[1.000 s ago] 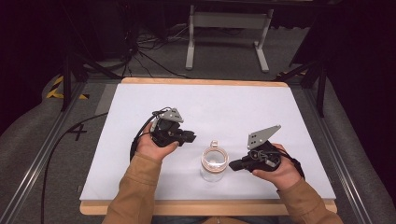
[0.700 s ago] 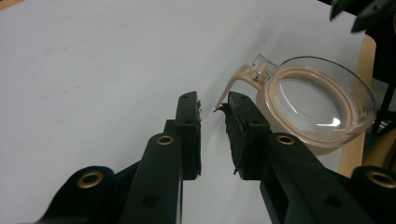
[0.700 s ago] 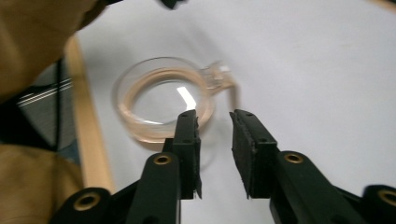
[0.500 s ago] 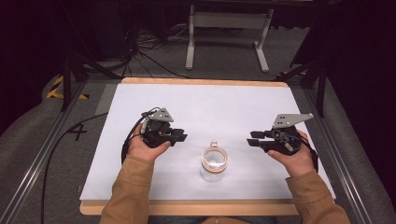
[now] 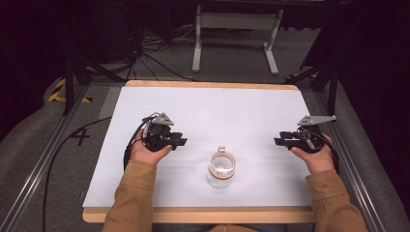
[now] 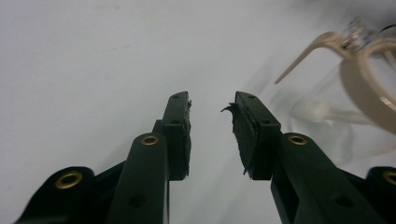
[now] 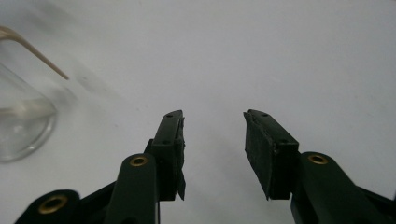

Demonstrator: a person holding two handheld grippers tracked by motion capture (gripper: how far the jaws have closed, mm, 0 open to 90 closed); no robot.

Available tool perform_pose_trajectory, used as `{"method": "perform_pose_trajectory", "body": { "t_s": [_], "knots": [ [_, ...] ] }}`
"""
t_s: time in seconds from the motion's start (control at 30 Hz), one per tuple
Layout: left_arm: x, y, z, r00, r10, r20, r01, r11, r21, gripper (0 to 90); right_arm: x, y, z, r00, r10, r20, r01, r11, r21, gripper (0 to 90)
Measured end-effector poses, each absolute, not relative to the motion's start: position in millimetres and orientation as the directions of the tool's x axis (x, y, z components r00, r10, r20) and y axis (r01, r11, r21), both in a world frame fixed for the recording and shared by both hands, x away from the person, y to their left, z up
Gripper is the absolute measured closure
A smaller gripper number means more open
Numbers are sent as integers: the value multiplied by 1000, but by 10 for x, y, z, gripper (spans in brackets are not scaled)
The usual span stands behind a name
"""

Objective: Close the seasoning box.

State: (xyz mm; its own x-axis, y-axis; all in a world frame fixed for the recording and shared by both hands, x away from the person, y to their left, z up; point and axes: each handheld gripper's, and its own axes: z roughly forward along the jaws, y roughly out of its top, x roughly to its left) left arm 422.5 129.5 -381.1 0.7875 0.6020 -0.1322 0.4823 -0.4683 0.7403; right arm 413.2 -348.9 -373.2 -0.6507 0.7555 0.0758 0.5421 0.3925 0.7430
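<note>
While both hands rest on the white table (image 5: 208, 104), a clear glass jar (image 5: 222, 166) stands between them near the front edge, upright, mouth up, with a tan rim and a wire clasp on its far side. The left tool (image 5: 180, 141) lies left of the jar, apart from it, jaws pointing toward the centre; in the left gripper view (image 6: 211, 122) the jaws stand narrowly parted with nothing between them, the jar (image 6: 359, 93) off to the right. The right tool (image 5: 278, 141) sits well right of the jar; in the right gripper view (image 7: 212, 149) its jaws are moderately parted and empty, the jar (image 7: 21, 116) at far left.
</note>
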Motion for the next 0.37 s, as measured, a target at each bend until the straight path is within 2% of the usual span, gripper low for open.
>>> {"method": "perform_pose_trajectory", "body": {
  "t_s": [0.17, 0.37],
  "knots": [
    [4274, 1373, -3915, 764, 633, -127, 506, -465, 727, 642, 4222, -3588, -3917, -609, 788, 87, 604, 390, 695, 568],
    [4278, 1369, -3913, 767, 629, -127, 506, -471, 723, 623, 4237, -3639, -3957, -593, 800, 96, 609, 367, 704, 559]
  ]
}}
